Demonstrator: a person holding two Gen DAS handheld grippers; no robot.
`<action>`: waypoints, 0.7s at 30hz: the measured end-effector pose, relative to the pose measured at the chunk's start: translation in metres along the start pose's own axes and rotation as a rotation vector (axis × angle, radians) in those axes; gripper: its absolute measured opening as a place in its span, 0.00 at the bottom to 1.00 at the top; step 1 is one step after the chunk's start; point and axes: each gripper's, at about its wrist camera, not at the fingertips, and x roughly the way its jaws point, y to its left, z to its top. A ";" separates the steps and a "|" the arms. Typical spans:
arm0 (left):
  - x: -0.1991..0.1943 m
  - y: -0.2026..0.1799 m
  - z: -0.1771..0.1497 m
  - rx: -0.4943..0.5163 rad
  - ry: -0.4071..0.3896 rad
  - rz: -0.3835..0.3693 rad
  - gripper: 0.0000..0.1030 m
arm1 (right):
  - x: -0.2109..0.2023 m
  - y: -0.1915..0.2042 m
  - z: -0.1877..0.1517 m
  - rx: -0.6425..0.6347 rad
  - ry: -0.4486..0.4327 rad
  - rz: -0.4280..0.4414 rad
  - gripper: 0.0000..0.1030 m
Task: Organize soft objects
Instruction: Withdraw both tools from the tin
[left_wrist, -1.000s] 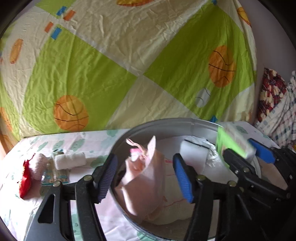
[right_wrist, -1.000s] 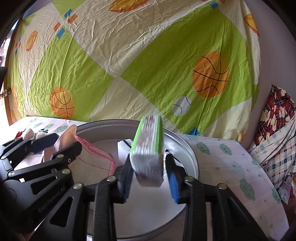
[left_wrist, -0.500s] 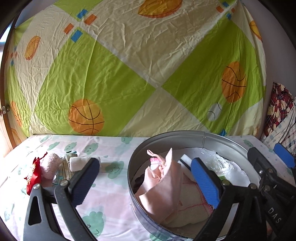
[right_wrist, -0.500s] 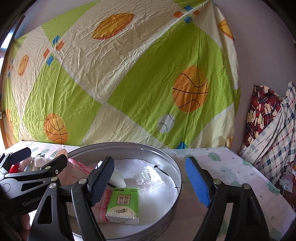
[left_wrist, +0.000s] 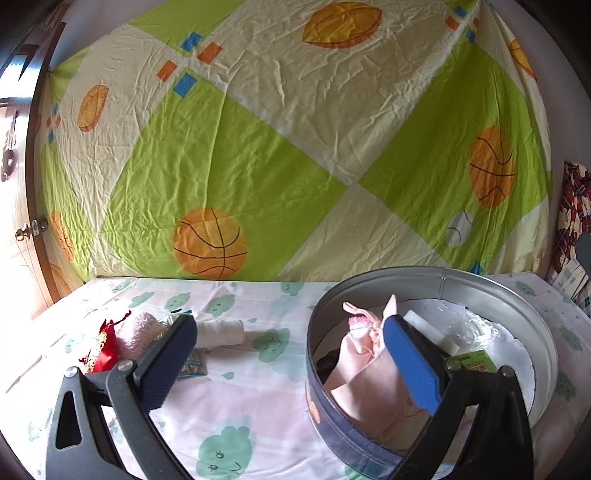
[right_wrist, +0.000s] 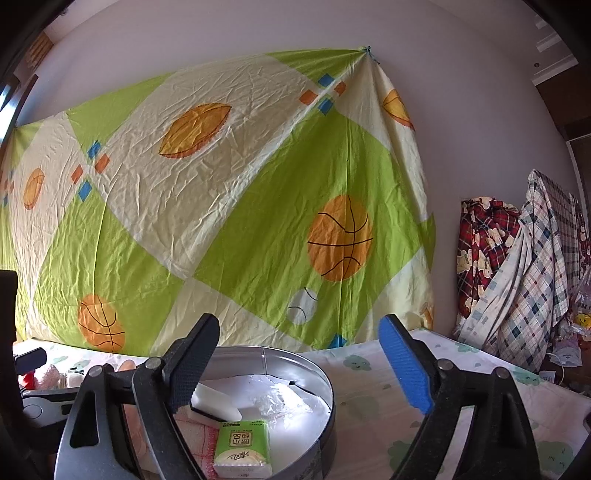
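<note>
A round metal tin stands on the table and holds a pink cloth, a white block and a green tissue pack. In the right wrist view the tin shows the tissue pack, the white block and crinkled plastic. My left gripper is open and empty, above the table at the tin's left rim. My right gripper is open and empty, above the tin. A white roll, a pink fluffy piece and a red pouch lie at the left.
A basketball-print sheet hangs on the wall behind the table. The table has a cloud-print cover. Plaid clothes hang at the right. A small printed packet lies under my left finger.
My right gripper opened and let the green tissue pack fall into the tin, then rose. My left gripper opened wider and drew back to the left, away from the pink cloth.
</note>
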 end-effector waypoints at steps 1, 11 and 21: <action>0.000 0.002 -0.001 0.000 0.002 0.002 0.99 | 0.000 0.000 0.000 -0.001 0.002 -0.004 0.87; 0.000 0.024 -0.008 -0.027 0.035 -0.008 0.99 | -0.004 -0.003 0.000 0.010 -0.017 -0.057 0.87; -0.003 0.052 -0.012 -0.046 0.045 0.002 0.99 | -0.007 0.005 -0.001 0.029 -0.003 -0.080 0.87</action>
